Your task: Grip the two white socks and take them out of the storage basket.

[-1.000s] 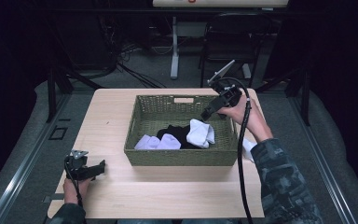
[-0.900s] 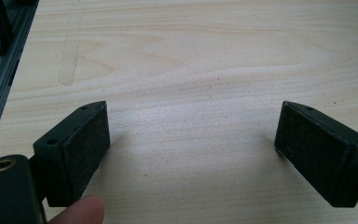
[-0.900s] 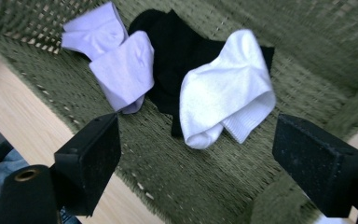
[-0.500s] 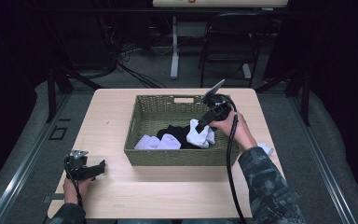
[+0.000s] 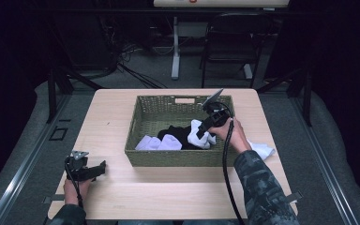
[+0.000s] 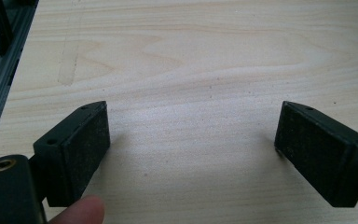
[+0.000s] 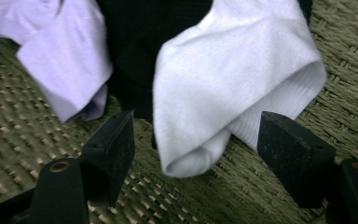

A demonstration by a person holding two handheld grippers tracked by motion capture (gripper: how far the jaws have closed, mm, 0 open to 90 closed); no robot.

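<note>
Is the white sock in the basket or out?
In. The white sock lies on the basket floor, beside a black one.

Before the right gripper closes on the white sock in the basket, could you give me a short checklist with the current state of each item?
1. White sock lies between the jaws of the right gripper: ok. The jaws have just been closing, and the pads do not press on it yet.
2. Black sock stays outside the grip: cannot tell, as it lies just behind the white one.
3. Lavender sock is off to the side of the jaws: ok.
4. Basket sits flat on the table: ok.
5. Left gripper rests open over bare table, out of the way: ok.
</note>
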